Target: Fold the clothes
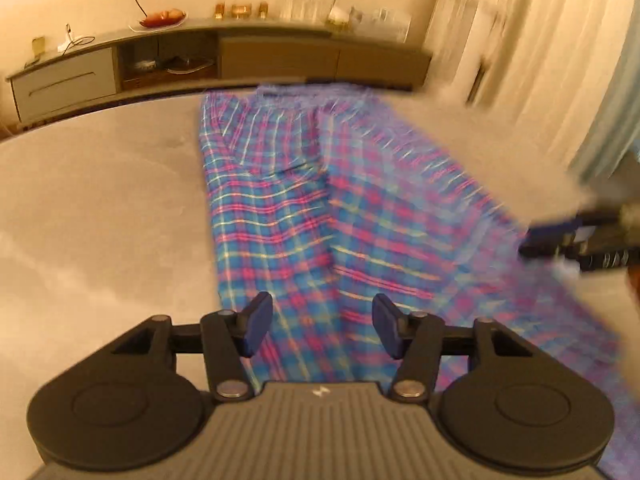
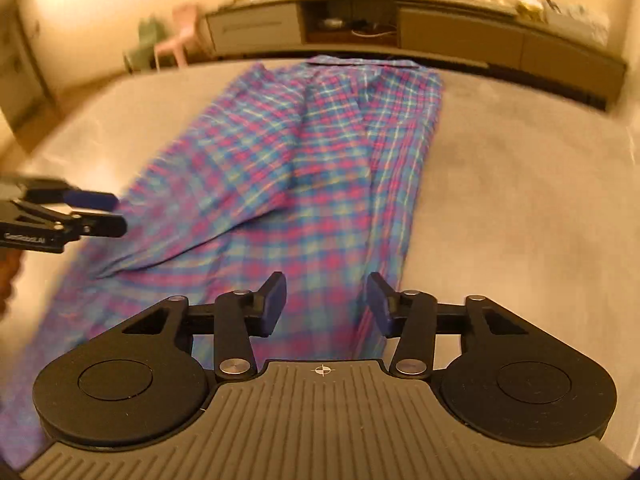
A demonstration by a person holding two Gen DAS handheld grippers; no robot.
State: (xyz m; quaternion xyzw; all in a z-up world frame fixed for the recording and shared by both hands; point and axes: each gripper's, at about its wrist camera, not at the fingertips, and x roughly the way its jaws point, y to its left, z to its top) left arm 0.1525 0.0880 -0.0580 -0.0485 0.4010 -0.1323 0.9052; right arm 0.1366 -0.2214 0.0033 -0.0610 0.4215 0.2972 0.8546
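Left gripper hangs half open over the plaid pants, gripping nothing. Right gripper likewise: jaws apart, empty.

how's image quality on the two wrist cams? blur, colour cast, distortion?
Left wrist: warm yellow cast, plaid garment motion-smeared, worst toward the right; left gripper sharp. Right wrist: same cast, fisheye bends the cabinet, cloth smeared at left; right gripper sharp.

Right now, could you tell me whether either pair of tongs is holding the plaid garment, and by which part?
Nothing is held: left tongs and right tongs stand open above the plaid garment.
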